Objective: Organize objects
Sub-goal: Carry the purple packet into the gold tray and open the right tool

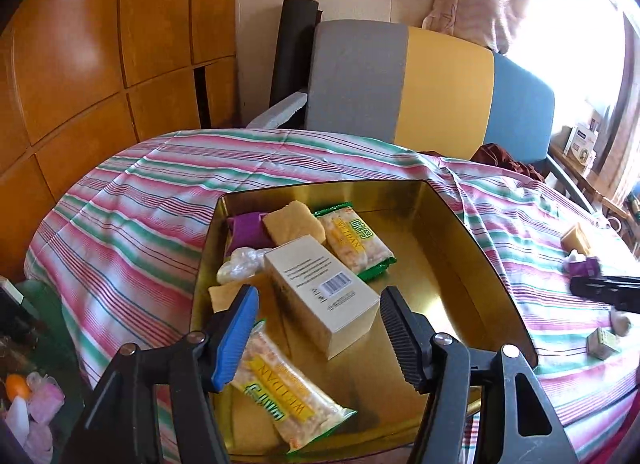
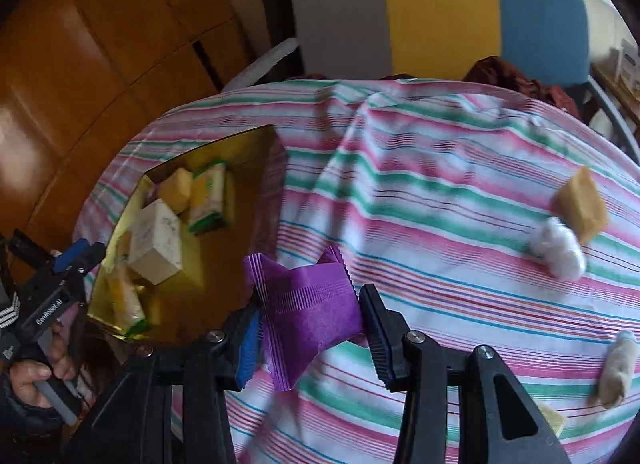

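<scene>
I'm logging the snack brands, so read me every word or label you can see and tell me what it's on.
"WEIDAN": far snack packet in the gold tin.
"WEIDAN", upside down: near snack packet.
White box: barcode and fine print, too small.
Left gripper body lettering: blurred.

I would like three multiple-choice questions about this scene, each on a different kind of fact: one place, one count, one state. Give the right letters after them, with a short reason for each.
1. Where does the beige box with the barcode lie?
A. inside the gold tin
B. on the striped cloth
C. on the chair

2. How many green-edged snack packs lie in the tin?
A. one
B. two
C. four

3. What is the state of the right gripper?
A. open and empty
B. shut on a white ball
C. shut on the purple packet

Answers:
1 A, the box rests on the tin's floor.
2 B, one pack lies behind the box, one nearer the left gripper.
3 C, both pads press the packet's sides.
</scene>
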A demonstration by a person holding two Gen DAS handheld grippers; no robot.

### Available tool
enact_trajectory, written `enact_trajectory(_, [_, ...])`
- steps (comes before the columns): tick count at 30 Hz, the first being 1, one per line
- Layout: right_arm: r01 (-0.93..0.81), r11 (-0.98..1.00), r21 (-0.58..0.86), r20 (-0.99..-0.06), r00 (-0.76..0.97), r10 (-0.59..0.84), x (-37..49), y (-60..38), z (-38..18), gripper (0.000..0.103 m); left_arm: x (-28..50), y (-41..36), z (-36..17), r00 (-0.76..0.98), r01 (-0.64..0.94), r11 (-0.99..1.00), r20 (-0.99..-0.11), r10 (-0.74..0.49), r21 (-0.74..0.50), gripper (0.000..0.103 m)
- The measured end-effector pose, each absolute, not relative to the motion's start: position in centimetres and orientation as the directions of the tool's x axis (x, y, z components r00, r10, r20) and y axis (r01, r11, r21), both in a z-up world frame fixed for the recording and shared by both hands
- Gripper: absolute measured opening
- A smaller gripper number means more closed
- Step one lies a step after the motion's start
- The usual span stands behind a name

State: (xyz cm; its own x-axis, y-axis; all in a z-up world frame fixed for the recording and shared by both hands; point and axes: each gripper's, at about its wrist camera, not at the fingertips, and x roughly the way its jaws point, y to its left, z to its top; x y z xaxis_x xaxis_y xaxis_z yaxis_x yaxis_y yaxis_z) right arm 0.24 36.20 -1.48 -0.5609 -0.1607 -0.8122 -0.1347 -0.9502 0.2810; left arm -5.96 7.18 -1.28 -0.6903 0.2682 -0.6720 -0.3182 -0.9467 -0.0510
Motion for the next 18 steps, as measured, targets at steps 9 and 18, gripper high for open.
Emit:
enact_trajectory(9, [-0.081,-0.937,0.339,-0.842,-0.47,-0.264,-8.8,29.5,-3.0,0.046,-6.0,5.0,-1.9,-0.677,-0.293,-0.952,-0.685,0.269,-0.085,0.068])
enact_trajectory(18, [-0.176,-0.895,0.409,-0.817,-0.507,-0.274,-15.4,29.1,-3.5,0.06,-6.1,2.8,-3.0,-0.658,-0.258,-0.959,-0.706,0.263,-0.117,0.068])
